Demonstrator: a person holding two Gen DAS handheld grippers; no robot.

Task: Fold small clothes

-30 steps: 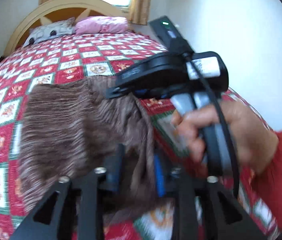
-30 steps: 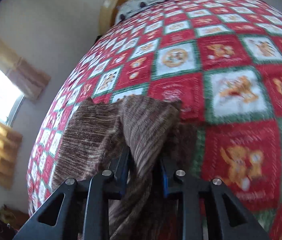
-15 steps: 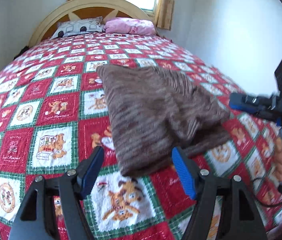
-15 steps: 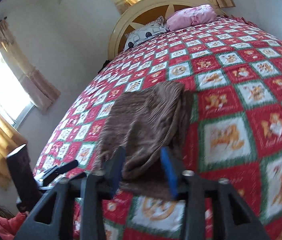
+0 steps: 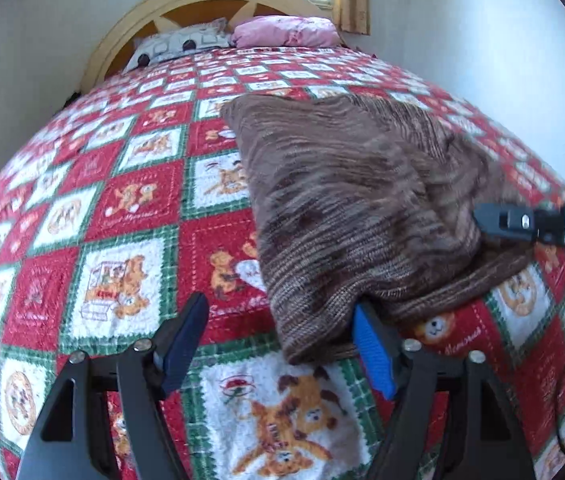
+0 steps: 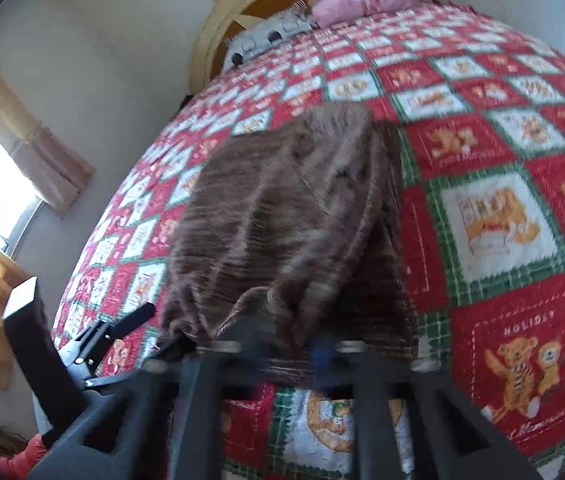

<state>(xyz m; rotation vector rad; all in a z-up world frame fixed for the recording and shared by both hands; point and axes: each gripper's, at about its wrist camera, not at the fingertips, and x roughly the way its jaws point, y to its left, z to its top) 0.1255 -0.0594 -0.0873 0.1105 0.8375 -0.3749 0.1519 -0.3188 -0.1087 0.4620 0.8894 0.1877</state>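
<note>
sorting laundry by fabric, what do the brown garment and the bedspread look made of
Brown garment: seemingly a soft knit, wool or acrylic; fine ribbed rows, mottled streaks, matte, limp drape.
Bedspread: probably plush terry-like woven cotton or blend; fuzzy looped nap on its white teddy-bear squares. Exact fibres can't be told.

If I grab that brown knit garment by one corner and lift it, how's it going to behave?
The brown knit garment will probably hang limp: it lies in soft, sagging layers on the quilt. The fold would likely fall open, since nothing visible pins the layers together. It looks thick and ribbed, so it should hold well between gripper pads rather than slide out.
</note>
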